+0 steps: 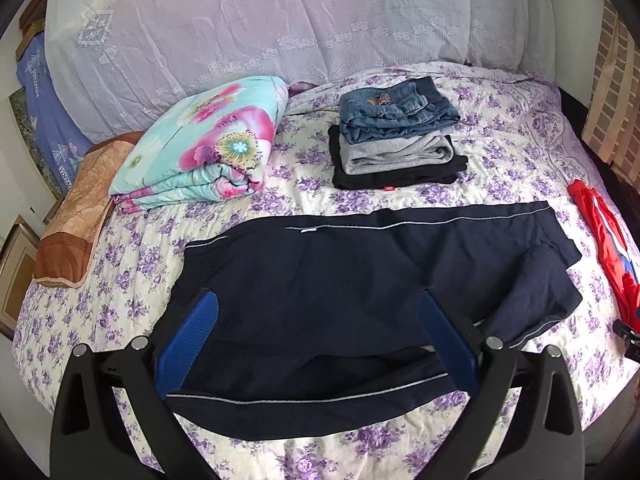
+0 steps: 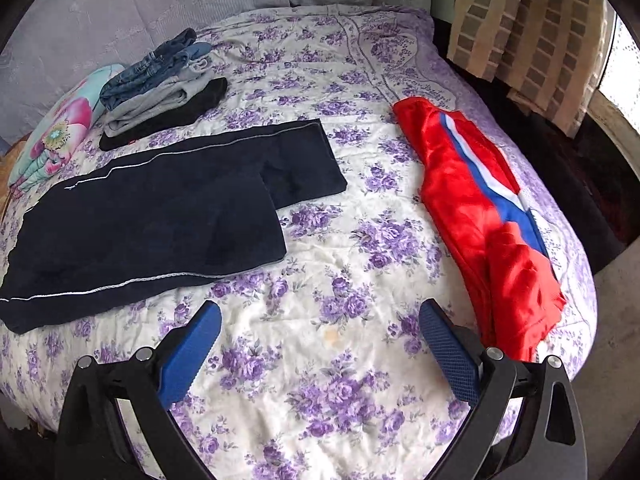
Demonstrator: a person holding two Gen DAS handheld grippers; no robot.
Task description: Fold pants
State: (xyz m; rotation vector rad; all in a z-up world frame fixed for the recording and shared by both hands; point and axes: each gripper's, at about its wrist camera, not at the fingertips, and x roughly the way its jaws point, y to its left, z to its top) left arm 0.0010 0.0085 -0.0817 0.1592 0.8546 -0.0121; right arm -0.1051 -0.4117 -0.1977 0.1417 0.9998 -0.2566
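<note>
Dark navy pants with thin white side stripes lie folded over on the flowered bedspread; they also show in the right wrist view at the left. My left gripper is open and empty, its blue pads hovering over the near part of the pants. My right gripper is open and empty over bare bedspread, between the navy pants and red pants with a blue and white stripe.
A stack of folded clothes, jeans on top, sits behind the navy pants. A folded floral quilt and a brown pillow lie at the left. The red pants lie near the bed's right edge.
</note>
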